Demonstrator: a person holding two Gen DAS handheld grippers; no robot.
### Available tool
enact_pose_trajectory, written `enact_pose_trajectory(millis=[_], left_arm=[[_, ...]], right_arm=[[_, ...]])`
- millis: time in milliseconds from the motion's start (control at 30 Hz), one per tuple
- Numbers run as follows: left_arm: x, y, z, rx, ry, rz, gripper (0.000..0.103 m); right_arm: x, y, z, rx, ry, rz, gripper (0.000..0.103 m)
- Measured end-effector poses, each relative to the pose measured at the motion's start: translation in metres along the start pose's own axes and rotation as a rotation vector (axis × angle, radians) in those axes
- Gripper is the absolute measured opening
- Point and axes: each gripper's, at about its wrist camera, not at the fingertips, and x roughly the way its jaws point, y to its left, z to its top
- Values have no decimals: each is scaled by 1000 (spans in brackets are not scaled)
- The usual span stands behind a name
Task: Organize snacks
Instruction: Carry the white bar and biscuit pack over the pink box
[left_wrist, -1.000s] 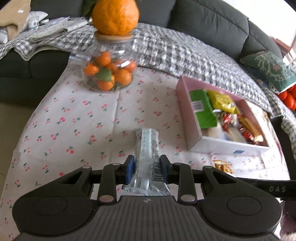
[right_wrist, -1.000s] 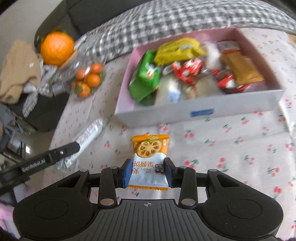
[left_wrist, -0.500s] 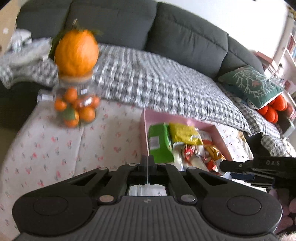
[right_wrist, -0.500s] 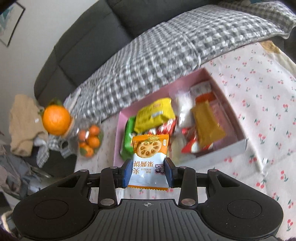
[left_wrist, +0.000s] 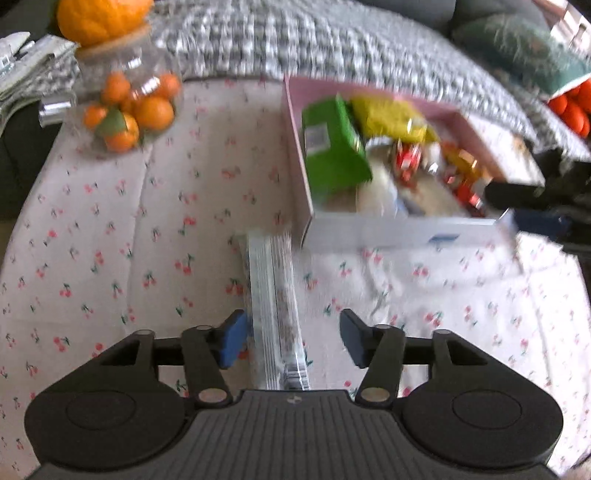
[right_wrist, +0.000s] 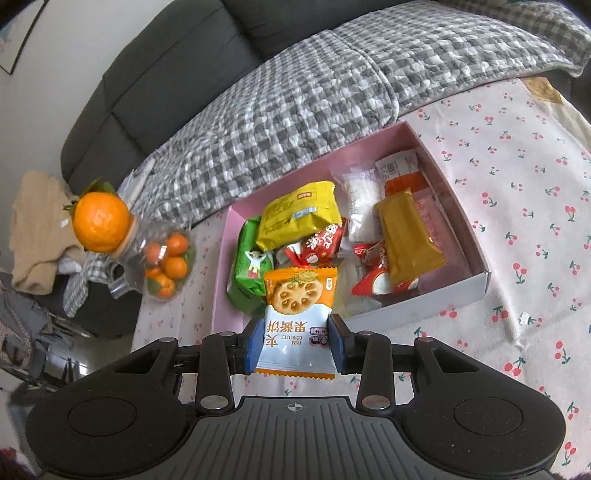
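While the left gripper (left_wrist: 291, 338) has its jaws just opened, a silver snack bar (left_wrist: 275, 314) is seen lying loose between them on the cherry-print tablecloth (left_wrist: 110, 229), just beside the pink box (right_wrist: 480, 282). A jam biscuit packet (right_wrist: 297, 321) is clamped by the right gripper (right_wrist: 295, 345) above that box's snacks.

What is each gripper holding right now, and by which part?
The right gripper holds the jam biscuit packet, pads on its lower side edges. The left gripper holds nothing: its jaws have just been opening, clear of the silver snack bar between them.
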Motion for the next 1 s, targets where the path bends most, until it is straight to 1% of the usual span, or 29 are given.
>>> enact_pose_trajectory(millis=[67, 100, 133, 167, 200, 300, 400, 500, 633, 733, 900, 1000], left_arm=[[7, 1, -3, 5, 20, 26, 41], [11, 2, -4, -1, 34, 34, 32], [14, 6, -6, -11, 45, 42, 30], [12, 7, -6, -13, 32, 39, 29], [10, 10, -5, -21, 36, 34, 28], [-2, 21, -4, -66, 6, 9, 28], [-21, 31, 0, -104, -55, -2, 27], [-37, 33, 8, -136, -110, -22, 27], [-45, 14, 23, -122, -173, -70, 27], [-39, -6, 39, -117, -190, -115, 27], [-30, -38, 55, -81, -237, -135, 27], [-17, -48, 63, -83, -243, -147, 27]], right_arm=[[0, 1, -1, -2, 2, 2, 37], [-1, 1, -1, -3, 2, 2, 37], [-1, 1, 0, -3, 1, 1, 37], [-1, 0, 0, -3, 0, 0, 37], [-2, 0, 1, -1, -2, 0, 37], [-4, -3, 3, 13, -10, 3, 37], [-7, -7, 7, 31, -25, 3, 37], [-8, -11, 11, 54, -40, -3, 37], [-5, -17, 17, 79, -60, -19, 37], [-1, -22, 21, 105, -70, -27, 37], [8, -31, 30, 150, -81, -32, 37], [14, -35, 33, 169, -83, -40, 37]])
